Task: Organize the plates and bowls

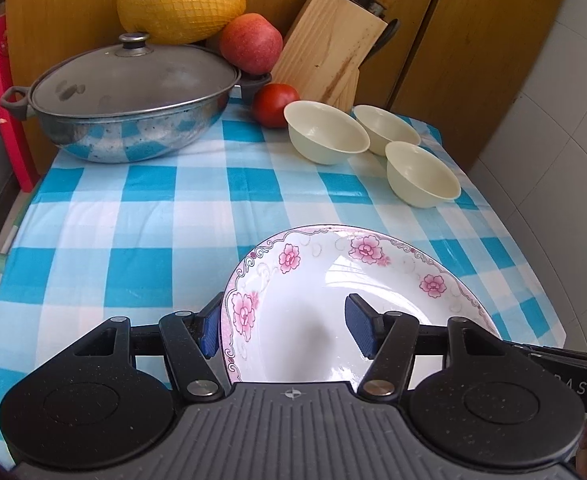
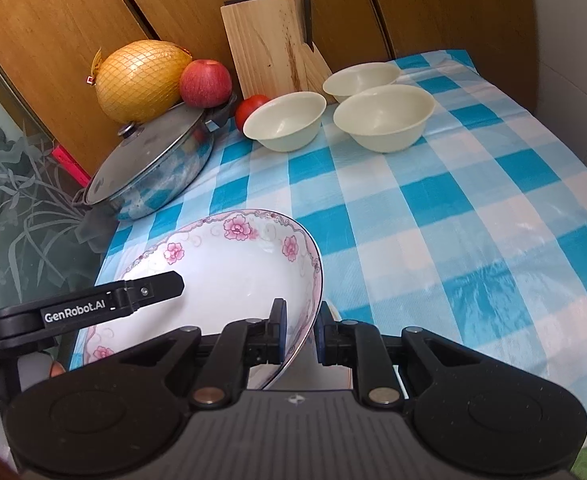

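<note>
A white plate with pink flowers (image 1: pixel 313 320) (image 2: pixel 229 276) hangs tilted above the blue checked tablecloth (image 1: pixel 141 220). My right gripper (image 2: pixel 300 334) is shut on the plate's right rim, one pad on each side of it. My left gripper (image 1: pixel 283 330) is open and straddles the plate's left rim: one pad sits just outside it, the other stands well apart over the plate's well. One of its fingers (image 2: pixel 153 286) shows over the plate in the right wrist view. Three cream bowls (image 1: pixel 327 132) (image 1: pixel 385 128) (image 1: pixel 423 178) stand upright at the back right of the table.
A lidded metal pot (image 1: pixel 129 96) sits at the back left, with a netted pomelo (image 1: pixel 181 0), an apple (image 1: pixel 251 42) and a tomato (image 1: pixel 273 104) beside it. A wooden knife block (image 1: pixel 329 48) leans against wooden doors. A tiled wall (image 1: pixel 565 120) borders the table's right side.
</note>
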Demonstrator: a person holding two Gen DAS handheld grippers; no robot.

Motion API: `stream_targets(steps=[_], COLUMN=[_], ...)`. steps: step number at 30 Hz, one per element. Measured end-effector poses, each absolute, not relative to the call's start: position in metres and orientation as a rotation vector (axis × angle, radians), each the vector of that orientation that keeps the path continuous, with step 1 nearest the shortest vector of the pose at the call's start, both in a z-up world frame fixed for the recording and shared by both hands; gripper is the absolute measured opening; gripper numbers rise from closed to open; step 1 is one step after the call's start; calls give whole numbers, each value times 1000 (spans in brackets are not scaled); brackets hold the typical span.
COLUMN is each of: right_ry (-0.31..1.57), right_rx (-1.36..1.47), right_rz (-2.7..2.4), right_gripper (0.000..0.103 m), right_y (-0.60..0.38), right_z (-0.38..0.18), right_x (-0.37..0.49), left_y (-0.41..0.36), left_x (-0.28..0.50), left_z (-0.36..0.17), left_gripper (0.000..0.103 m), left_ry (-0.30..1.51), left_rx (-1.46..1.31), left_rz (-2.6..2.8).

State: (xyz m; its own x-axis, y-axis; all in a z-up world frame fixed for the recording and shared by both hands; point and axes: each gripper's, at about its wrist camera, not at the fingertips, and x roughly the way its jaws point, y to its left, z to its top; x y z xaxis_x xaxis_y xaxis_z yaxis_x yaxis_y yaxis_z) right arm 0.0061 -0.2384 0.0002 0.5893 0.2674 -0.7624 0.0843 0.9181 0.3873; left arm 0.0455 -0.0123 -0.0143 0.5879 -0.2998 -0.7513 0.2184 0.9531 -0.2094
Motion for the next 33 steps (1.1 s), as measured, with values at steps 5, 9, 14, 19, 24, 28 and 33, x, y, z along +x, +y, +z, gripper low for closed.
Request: stream_targets(steps=[5, 9, 14, 19, 24, 28, 33], right_ry=[965, 966, 965, 975, 975, 924, 888], right_rx=[397, 373, 348, 336, 349, 352, 406], right_rz=[108, 107, 101, 103, 106, 46, -22], right_gripper=[15, 15, 15, 16, 19, 23, 25], right_y=[-235, -231, -229, -228, -232, -242, -262], right_z=[-6, -7, -8, -11, -11, -5, -2], right_x=[-8, -15, -17, -18, -21, -27, -25], left_y=[-13, -12, -14, -14, -7, 6, 17], left_x=[34, 29, 25, 25, 29, 28, 39], left_z=[-21, -27, -32, -34, -39, -26, -21], left_gripper=[68, 68, 68, 68, 62, 69, 69], left_ry=[906, 923, 936, 941, 975, 900, 904], left_rx=[-76, -70, -46, -41, -74, -80, -145], left_rz=[-304, -304, -301, -304, -318, -258, -235])
